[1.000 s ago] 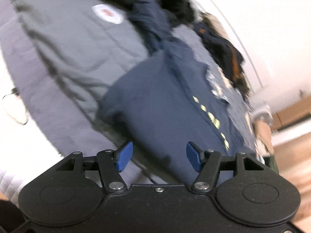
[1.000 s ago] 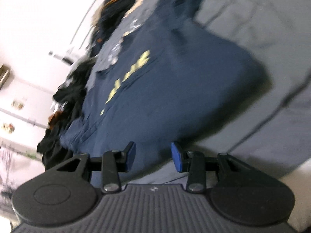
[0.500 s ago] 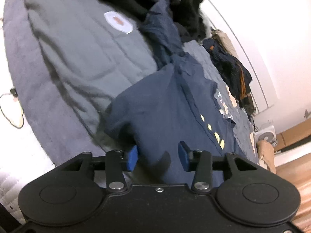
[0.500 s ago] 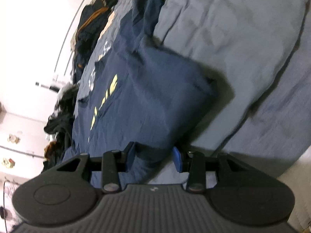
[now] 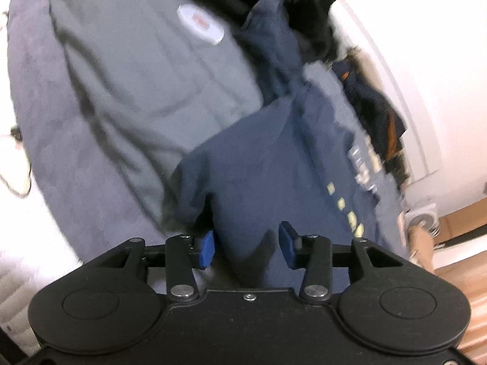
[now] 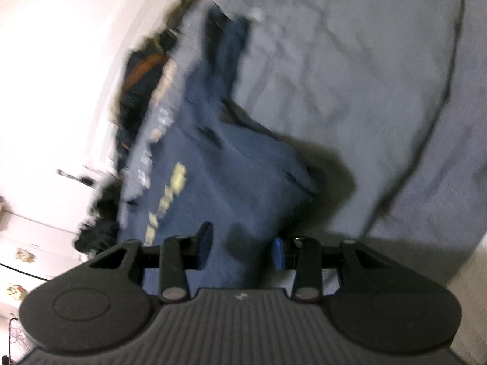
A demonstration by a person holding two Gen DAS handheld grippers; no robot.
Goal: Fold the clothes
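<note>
Left claw [image 5: 246, 245], right claw [image 6: 240, 248]: jaws narrowed from a second ago, both now straddling near hem of navy T-shirt [image 5: 274, 176] on grey bed cover [image 5: 121, 91], not yet clamped; hem lift likely imminent

text: none legible | navy shirt [image 5: 274, 182] print: blurred

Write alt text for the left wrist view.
The left hand-held gripper, jaws apart, straddles the near edge of a navy shirt with yellow print, spread on a grey blanket. Dark clothes are piled beyond; the picture is blurred.
</note>
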